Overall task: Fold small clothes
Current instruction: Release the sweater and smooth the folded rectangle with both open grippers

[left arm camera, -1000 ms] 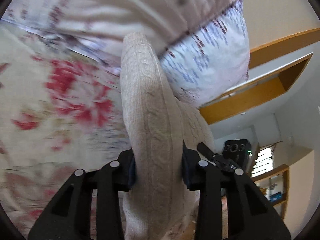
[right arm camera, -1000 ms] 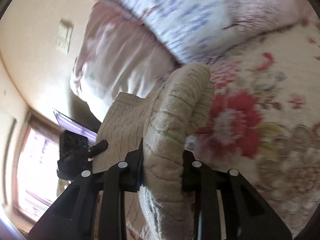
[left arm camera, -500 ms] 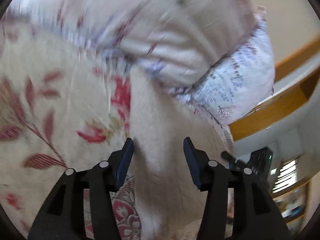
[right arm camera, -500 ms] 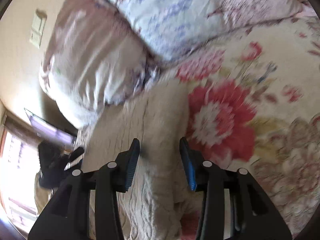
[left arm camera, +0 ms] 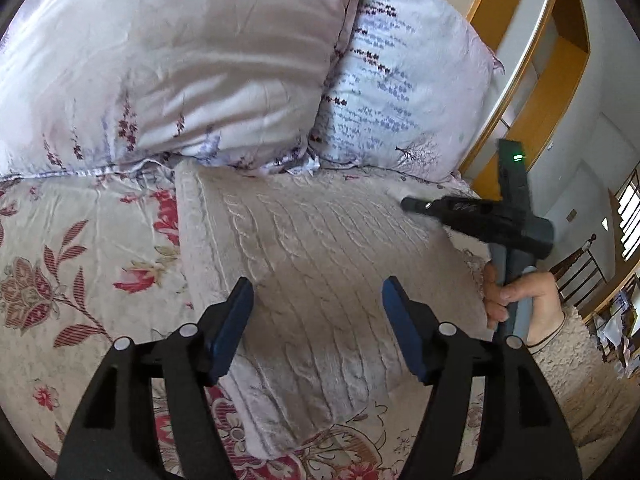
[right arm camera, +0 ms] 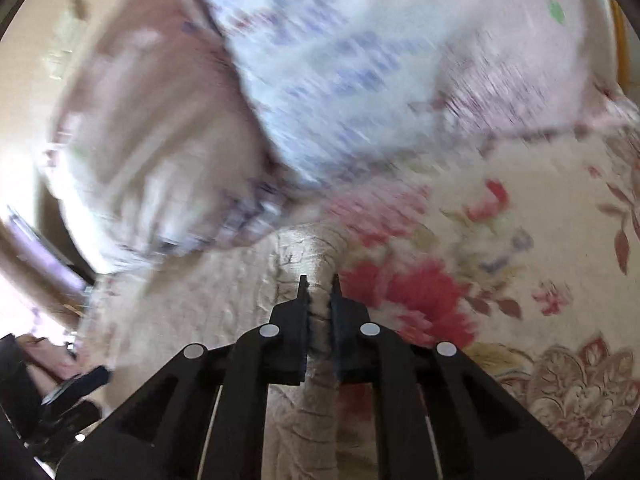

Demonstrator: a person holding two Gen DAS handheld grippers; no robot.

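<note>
Two tools on one job. Left tool [left arm camera: 318, 320]: spread wide, empty, above cream knit garment [left arm camera: 320, 264] lying flat mid-frame on floral bed [left arm camera: 60, 280]. Right tool [right arm camera: 319, 300]: nearly closed, pinching garment's right edge. Judged: fold laid down, next fold starting; needs left regrasp. Left view alone shows whole garment, hand [left arm camera: 520, 292], pillows [left arm camera: 180, 60] upper frame; right view blurred.

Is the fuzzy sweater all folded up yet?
Nearly. The cream cable-knit sweater lies doubled flat on the floral bedspread. The left gripper is open above it. The right gripper looks nearly shut on its edge. Any further folds remain.
</note>
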